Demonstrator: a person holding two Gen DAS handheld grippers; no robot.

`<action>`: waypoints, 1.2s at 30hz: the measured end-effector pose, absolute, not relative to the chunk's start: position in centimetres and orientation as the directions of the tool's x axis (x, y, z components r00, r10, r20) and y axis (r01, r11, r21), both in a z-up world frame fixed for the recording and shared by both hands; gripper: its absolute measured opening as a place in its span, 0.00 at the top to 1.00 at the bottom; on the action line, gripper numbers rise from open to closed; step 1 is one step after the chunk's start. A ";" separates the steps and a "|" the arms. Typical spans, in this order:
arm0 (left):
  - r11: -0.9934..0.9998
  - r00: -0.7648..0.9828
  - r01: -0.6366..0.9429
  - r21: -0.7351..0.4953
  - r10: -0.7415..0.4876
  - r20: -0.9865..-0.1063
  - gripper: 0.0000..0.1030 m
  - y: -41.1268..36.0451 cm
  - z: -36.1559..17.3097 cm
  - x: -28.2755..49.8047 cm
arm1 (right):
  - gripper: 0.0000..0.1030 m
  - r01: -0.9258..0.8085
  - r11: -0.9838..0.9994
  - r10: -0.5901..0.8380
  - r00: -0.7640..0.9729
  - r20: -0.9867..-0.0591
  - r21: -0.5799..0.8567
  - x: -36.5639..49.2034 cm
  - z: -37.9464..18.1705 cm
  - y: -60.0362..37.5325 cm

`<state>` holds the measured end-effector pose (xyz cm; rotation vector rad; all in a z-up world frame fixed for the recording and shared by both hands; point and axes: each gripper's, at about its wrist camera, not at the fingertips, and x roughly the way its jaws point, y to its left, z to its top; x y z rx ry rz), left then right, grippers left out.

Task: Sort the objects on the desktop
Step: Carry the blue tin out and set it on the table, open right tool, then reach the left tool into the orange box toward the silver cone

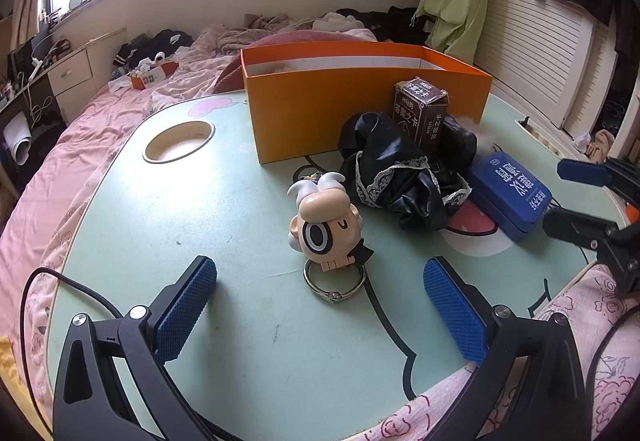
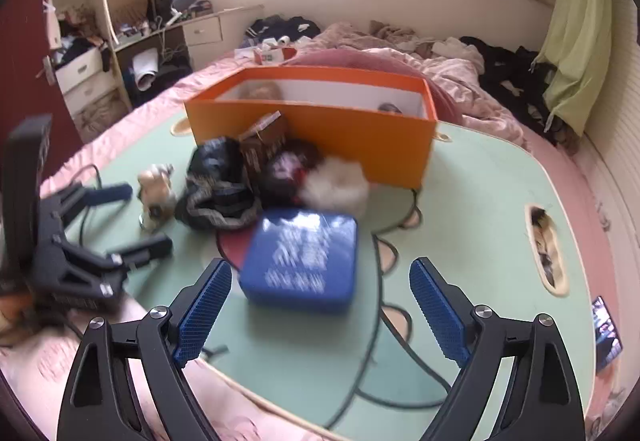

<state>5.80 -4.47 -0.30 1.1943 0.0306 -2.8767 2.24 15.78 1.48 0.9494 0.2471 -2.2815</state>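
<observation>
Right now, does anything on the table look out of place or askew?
Yes. The brown carton leans tilted on the crumpled black lace-trimmed cloth instead of standing flat, and the cartoon figure lies on its side near its metal ring. Nothing looks spilled or broken.

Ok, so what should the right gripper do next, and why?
Probably ease the right gripper forward and down over the blue case. Its jaws stand wide open and empty, the case lies on the table just ahead between them, and the orange box waits behind.

Figurine (image 1: pixel 326 227) before box (image 1: pixel 360 113); cloth (image 1: pixel 400 177) between figurine and tin (image 1: pixel 510 191).
</observation>
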 end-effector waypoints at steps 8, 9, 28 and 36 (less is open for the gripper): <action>-0.999 -0.706 0.032 -0.006 -0.018 -0.708 0.00 -4.3 -0.2 5.8 | 0.00 0.618 -0.780 -0.500 -0.527 -0.687 0.094 2.7 -0.6 16.8; -0.999 -0.706 0.032 -0.007 -0.018 -0.708 0.00 -4.3 -0.3 5.8 | 0.00 0.619 -0.780 -0.501 -0.529 -0.685 0.093 2.8 -0.7 16.8; -0.999 -0.680 0.039 -0.012 -0.018 -0.733 0.00 -5.8 -0.3 5.4 | 0.00 0.588 -0.805 -0.480 -0.569 -0.667 0.078 3.4 -0.5 17.4; -0.999 -0.800 0.045 -0.006 -0.033 -0.599 0.00 -5.8 5.5 7.6 | 0.00 0.589 -0.803 -0.486 -0.568 -0.665 0.084 3.4 -0.4 17.3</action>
